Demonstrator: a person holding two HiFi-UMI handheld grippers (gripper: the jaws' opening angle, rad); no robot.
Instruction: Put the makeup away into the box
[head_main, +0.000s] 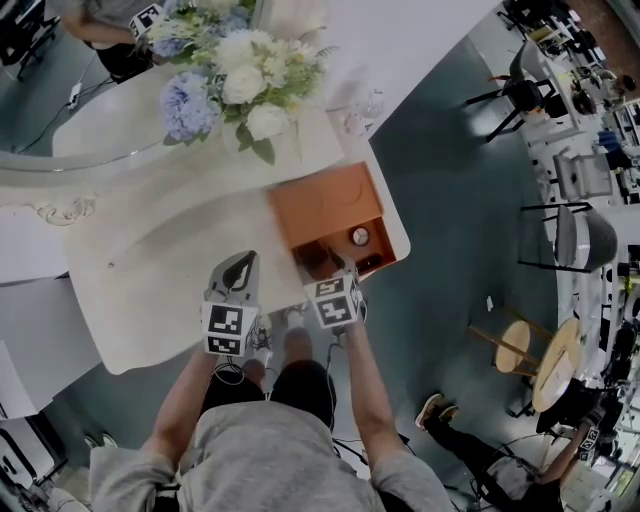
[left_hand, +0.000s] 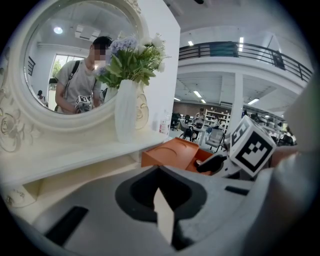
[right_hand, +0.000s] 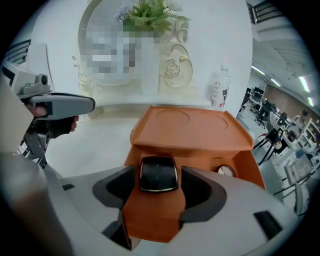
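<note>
Here, black compact (right_hand: 158, 174) flat, face-up, in box (right_hand: 192, 125)

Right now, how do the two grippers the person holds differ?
The left gripper has its jaws together with nothing in them. The right gripper has its jaws wide apart with a black compact between them. The left gripper hangs over the white table, while the right gripper hangs over the open orange box. Both carry a marker cube.
</note>
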